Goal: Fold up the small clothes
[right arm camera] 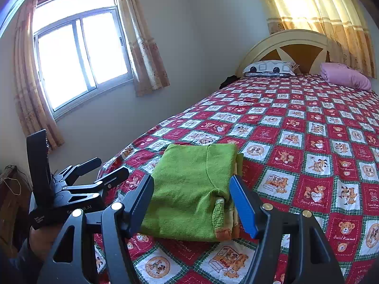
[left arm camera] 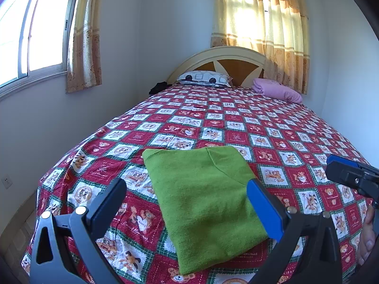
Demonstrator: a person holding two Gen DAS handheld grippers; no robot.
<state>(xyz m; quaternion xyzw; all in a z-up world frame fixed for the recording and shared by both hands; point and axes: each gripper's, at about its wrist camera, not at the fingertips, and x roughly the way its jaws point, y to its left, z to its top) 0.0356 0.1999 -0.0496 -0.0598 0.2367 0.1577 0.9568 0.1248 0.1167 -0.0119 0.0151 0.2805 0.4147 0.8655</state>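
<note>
A small green knit garment (left arm camera: 203, 203) lies folded into a compact rectangle near the foot of the bed; it also shows in the right wrist view (right arm camera: 189, 189), with an orange-trimmed cuff at its near right corner. My left gripper (left arm camera: 187, 203) is open and empty, held above the garment's near part. My right gripper (right arm camera: 191, 198) is open and empty, just in front of the garment. The right gripper shows at the right edge of the left wrist view (left arm camera: 350, 177); the left gripper shows at the left of the right wrist view (right arm camera: 78, 179).
The bed has a red checked cartoon bedspread (left arm camera: 236, 123). A patterned pillow (left arm camera: 203, 78) and a folded pink blanket (left arm camera: 277, 90) lie by the headboard (left arm camera: 218, 56). A wall with a window (right arm camera: 80, 54) runs along the bed's left side.
</note>
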